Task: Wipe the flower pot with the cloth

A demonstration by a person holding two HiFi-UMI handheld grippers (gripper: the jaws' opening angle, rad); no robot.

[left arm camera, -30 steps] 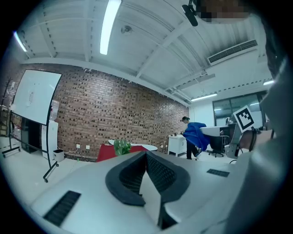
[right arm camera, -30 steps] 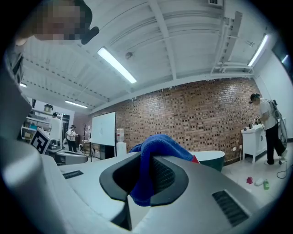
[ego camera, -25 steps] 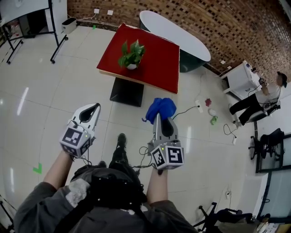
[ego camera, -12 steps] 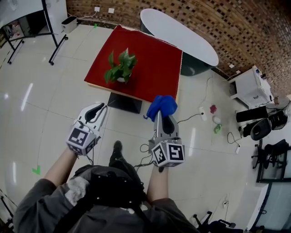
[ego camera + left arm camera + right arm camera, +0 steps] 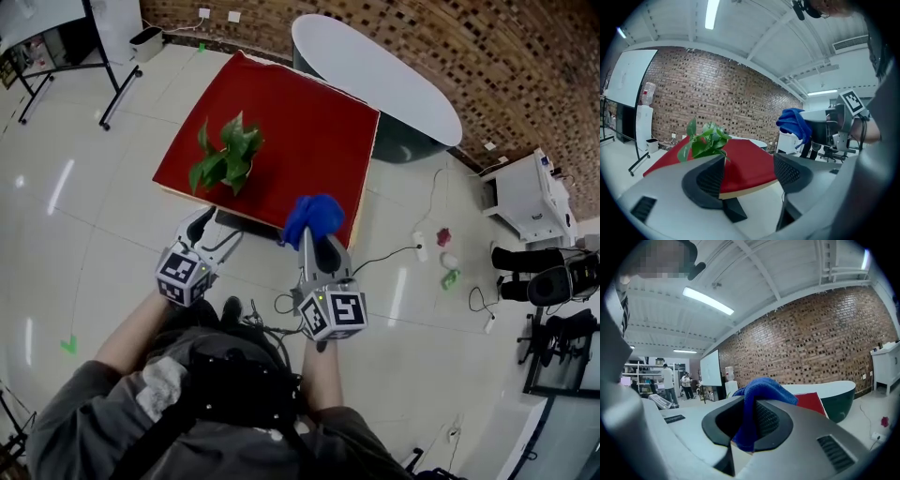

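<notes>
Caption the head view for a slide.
Potted plant on red table; right hand-held gripper clamps blue cloth; empty left hand-held gripper has just been opening.

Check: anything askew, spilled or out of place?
Small red, white and green items lie loose on the floor, right of the red square table. The leafy potted plant stands upright; nothing spilled.
</notes>
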